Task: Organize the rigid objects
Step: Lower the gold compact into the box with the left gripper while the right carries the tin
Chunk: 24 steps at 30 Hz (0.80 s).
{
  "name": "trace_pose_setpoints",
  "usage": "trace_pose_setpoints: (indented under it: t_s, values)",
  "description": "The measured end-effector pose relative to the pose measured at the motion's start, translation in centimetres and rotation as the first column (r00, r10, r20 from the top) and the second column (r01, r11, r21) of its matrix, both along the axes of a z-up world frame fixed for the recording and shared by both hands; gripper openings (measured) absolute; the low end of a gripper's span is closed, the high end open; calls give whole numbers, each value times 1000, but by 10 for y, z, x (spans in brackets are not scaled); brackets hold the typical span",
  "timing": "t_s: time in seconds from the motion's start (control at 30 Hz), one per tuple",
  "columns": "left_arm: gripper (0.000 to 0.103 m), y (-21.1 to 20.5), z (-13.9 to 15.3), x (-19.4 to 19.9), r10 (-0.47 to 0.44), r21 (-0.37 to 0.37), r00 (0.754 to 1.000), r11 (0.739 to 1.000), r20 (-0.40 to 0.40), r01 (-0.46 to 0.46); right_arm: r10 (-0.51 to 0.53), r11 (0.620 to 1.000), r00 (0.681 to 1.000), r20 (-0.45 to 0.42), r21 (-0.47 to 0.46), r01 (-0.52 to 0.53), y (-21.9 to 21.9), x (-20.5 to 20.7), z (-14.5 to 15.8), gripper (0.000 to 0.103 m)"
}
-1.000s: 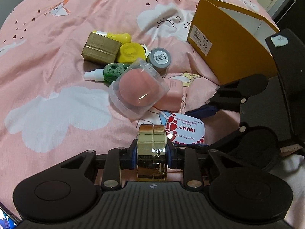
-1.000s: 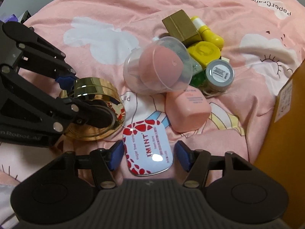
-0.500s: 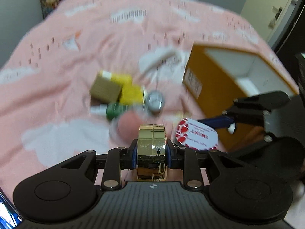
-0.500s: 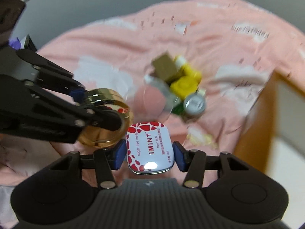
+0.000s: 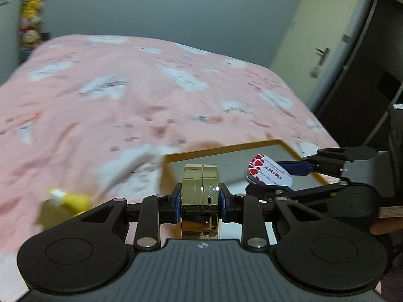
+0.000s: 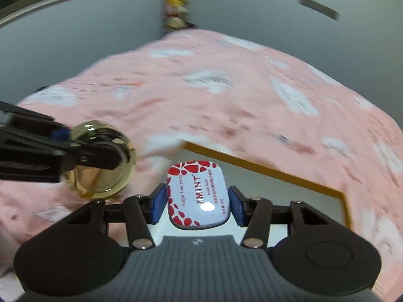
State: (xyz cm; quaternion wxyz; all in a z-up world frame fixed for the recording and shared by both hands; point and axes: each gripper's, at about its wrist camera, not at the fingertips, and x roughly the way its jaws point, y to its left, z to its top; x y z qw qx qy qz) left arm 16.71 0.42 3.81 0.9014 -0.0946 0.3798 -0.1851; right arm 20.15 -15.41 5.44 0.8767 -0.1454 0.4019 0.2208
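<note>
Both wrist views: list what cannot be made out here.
- Orange box interior: left wrist view, hidden behind the gold case and mint tin; right wrist view, its near part is covered by the right gripper.
- Yellow bottle: left wrist view, blurred, partly behind the gripper body.
- Bedspread print: blurred in both views.

My bed (image 5: 141, 95) is covered by a pink sheet (image 6: 226, 105) printed with white clouds and small dark marks, blurred in both views. An open yellow-brown box (image 5: 226, 149) with a pale inside rests on it near me. To its left lies a blurred yellow bottle (image 5: 74, 200) with a white tip.
</note>
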Motion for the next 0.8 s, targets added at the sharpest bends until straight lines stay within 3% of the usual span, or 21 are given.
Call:
trace_pose_setpoints:
  t_s: [0.17,0.37,0.6,0.8]
  values:
    - [31,-44,-20,42,-69,-8,997,998,-44,68,-146,987,988,-45,-72,142,-38,34,-20,52]
    - [31,-74,-60,77,-133,51,981,989,-144,141,-227,971,966,-127,-102,215,-62,64,-55,52]
    - [31,-82,-86,100,-173,78,957,977,-234,196,-223,971,955,-195,-127,200,-67,73,-84,52]
    - [31,-84,-103,118,-227,80,915,960,-333,268,-206,975,954,-218,-126,182,-67,76,-88,52]
